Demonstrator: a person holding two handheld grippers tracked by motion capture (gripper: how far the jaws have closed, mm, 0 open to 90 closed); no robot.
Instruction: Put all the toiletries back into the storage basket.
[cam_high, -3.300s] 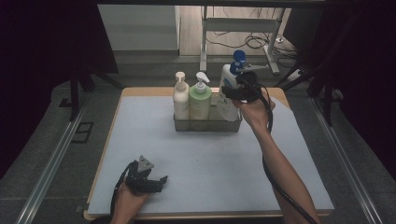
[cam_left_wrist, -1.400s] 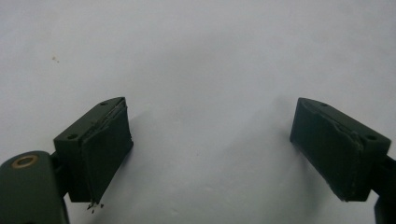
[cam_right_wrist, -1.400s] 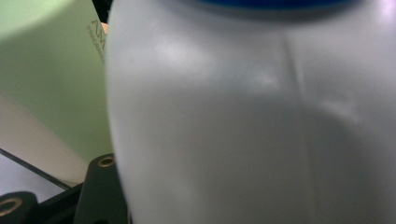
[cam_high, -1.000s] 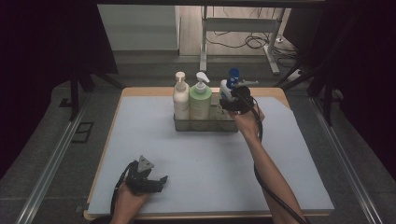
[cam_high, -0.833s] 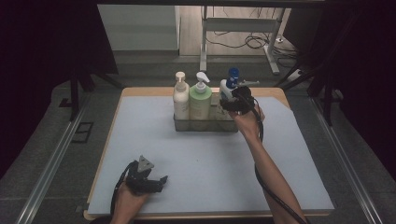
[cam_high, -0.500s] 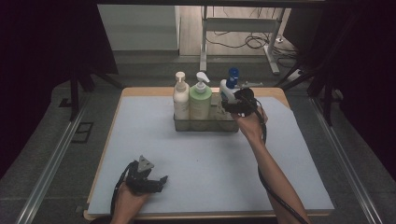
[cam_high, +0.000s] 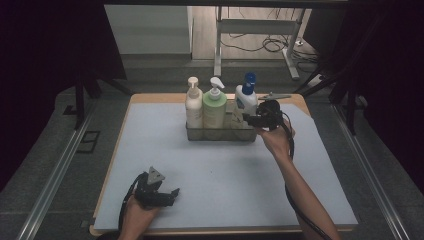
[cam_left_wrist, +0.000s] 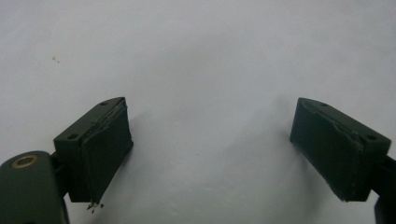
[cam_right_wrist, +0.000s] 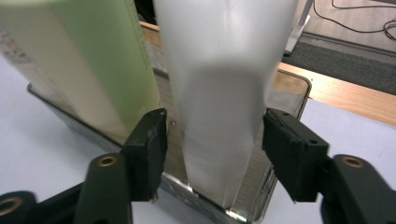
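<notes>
Three bottles stand in a clear tray (cam_high: 220, 135) at the back of the table: a cream pump bottle (cam_high: 193, 105), a green pump bottle (cam_high: 214, 110) and a white bottle with a blue cap (cam_high: 246, 99) at the right end. My right gripper (cam_high: 256, 120) is at the tray's right end. In the right gripper view, the right gripper (cam_right_wrist: 215, 149) is open, a jaw on each side of the white bottle (cam_right_wrist: 224, 93), slightly apart from it. The green bottle (cam_right_wrist: 93, 60) stands beside it. My left gripper (cam_high: 167, 195) rests near the front left, open (cam_left_wrist: 210, 140) over bare mat.
A pale blue-grey mat (cam_high: 225, 175) covers the wooden table, whose edge (cam_high: 160, 97) shows at the back. The tray's shiny rim (cam_right_wrist: 292, 91) is close to my right jaw. Black metal frames and a floor with cables (cam_high: 270, 45) lie beyond the table.
The right gripper lowered the white bottle from above the tray into its right end, then eased back a little toward the person. The left gripper has not moved.
</notes>
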